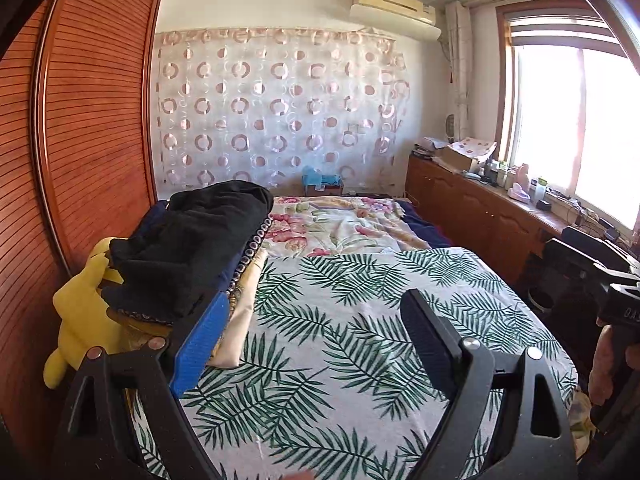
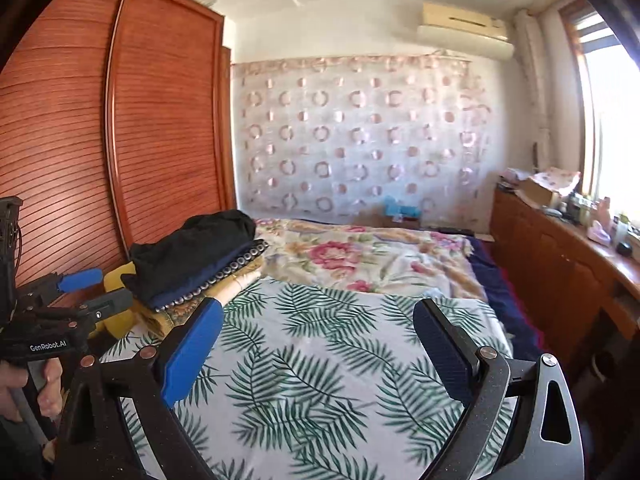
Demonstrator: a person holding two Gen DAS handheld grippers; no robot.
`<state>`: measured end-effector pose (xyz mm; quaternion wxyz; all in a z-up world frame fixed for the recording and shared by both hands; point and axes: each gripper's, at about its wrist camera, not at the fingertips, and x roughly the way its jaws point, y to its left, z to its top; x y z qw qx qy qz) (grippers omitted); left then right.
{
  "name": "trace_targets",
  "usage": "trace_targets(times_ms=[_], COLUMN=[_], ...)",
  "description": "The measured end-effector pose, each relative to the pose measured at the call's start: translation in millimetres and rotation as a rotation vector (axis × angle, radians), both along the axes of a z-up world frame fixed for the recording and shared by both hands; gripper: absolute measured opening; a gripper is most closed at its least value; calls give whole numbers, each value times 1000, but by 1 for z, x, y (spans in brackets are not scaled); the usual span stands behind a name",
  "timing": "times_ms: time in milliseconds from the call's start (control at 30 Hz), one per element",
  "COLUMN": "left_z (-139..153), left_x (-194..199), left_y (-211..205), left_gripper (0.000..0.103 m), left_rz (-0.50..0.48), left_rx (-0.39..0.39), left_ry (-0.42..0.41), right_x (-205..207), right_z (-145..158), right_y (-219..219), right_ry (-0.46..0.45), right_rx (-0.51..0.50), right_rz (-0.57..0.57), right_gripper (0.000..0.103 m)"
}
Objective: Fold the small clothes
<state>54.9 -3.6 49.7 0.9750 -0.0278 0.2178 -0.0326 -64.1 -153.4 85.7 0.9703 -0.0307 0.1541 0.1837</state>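
A pile of folded clothes (image 1: 188, 248), black garment on top with dark blue and patterned pieces beneath, lies on the left side of the bed (image 2: 192, 256). My left gripper (image 1: 316, 300) stands open over the fern-print sheet (image 1: 340, 340), its blue left pad beside the pile and nothing between its fingers. My right gripper (image 2: 318, 310) is open above the same sheet (image 2: 320, 360), also with nothing in it. In the right wrist view the left gripper (image 2: 100, 290) shows at the left edge, held by a hand (image 2: 24, 388).
A yellow plush toy (image 1: 80, 320) sits left of the pile against the wooden louvred wardrobe (image 1: 80, 120). A floral blanket (image 1: 340, 220) covers the far half of the bed. A wooden sideboard (image 1: 480, 208) with clutter runs under the window on the right.
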Motion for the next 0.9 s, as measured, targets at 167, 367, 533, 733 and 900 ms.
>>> trace_targets(times_ms=[167, 367, 533, 733, 900], left_z=[4, 9, 12, 14, 16], left_x=[-7, -13, -17, -19, -19], left_y=[-11, -15, -16, -14, -13], left_gripper=[88, 88, 88, 88, 88], left_rz=[-11, -3, 7, 11, 14], left_rx=[18, 30, 35, 32, 35], left_ry=[-7, -16, -28, -32, -35], right_x=[-28, -37, -42, -40, -37], right_z=[-1, -8, -10, -12, -18], right_y=[-6, 4, 10, 7, -4], right_ry=[-9, -5, 0, -1, 4], right_rx=[19, 30, 33, 30, 28], right_rz=[-34, -67, -65, -75, -68], right_gripper=[96, 96, 96, 96, 96])
